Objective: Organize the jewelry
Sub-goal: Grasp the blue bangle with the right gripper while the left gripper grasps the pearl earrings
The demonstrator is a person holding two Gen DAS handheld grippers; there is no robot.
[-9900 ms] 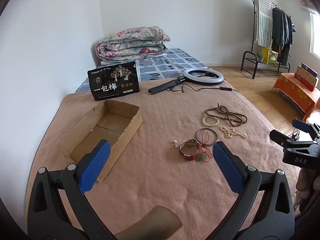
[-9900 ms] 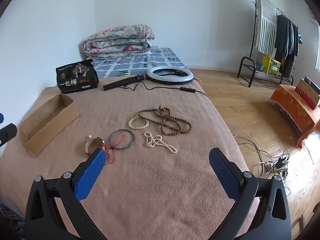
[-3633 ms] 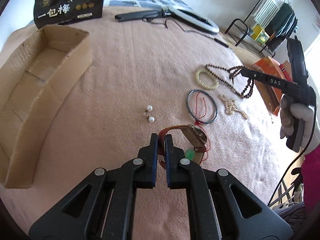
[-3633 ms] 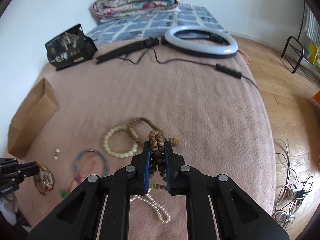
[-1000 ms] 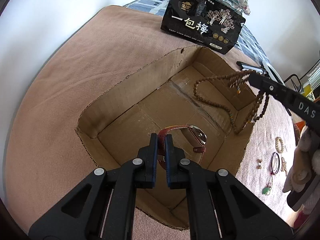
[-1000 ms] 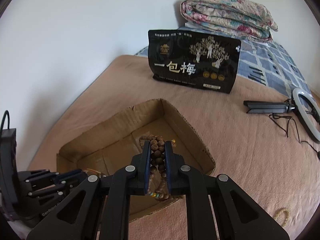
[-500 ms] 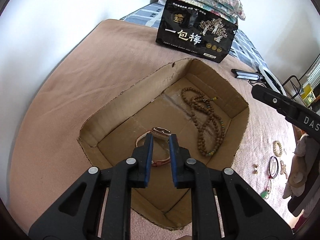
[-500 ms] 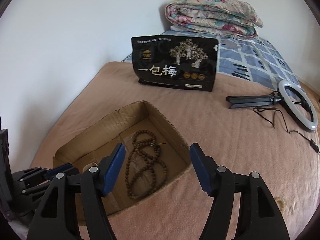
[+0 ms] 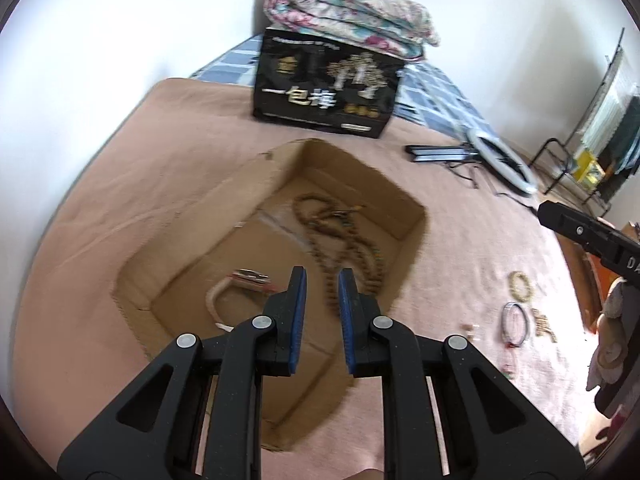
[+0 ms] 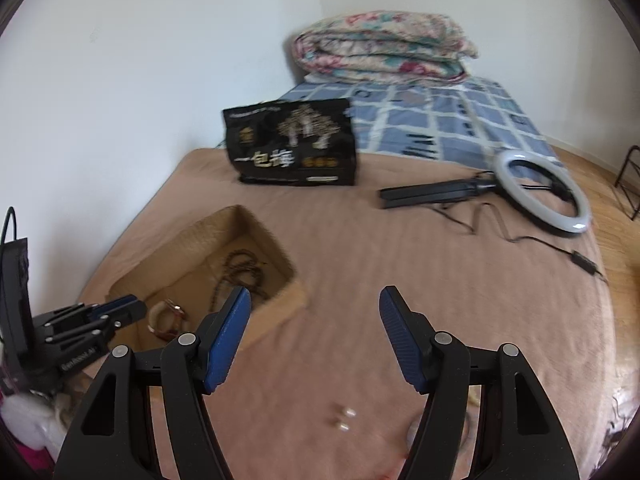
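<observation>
both grippers — left gripper (image 9: 322, 316), right gripper (image 10: 315, 334) — open, empty

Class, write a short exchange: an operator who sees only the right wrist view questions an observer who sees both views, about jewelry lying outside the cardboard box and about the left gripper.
Operator: Besides the two pearl earrings, what jewelry lies on the blanket?
Observer: A pale bead bracelet, a dark bangle and a pearl strand, grouped to the right of the cardboard box in the left wrist view.
Operator: I see the left gripper only side-on. Are its fingers shut?
Observer: No. They stand slightly apart with nothing between them.
</observation>
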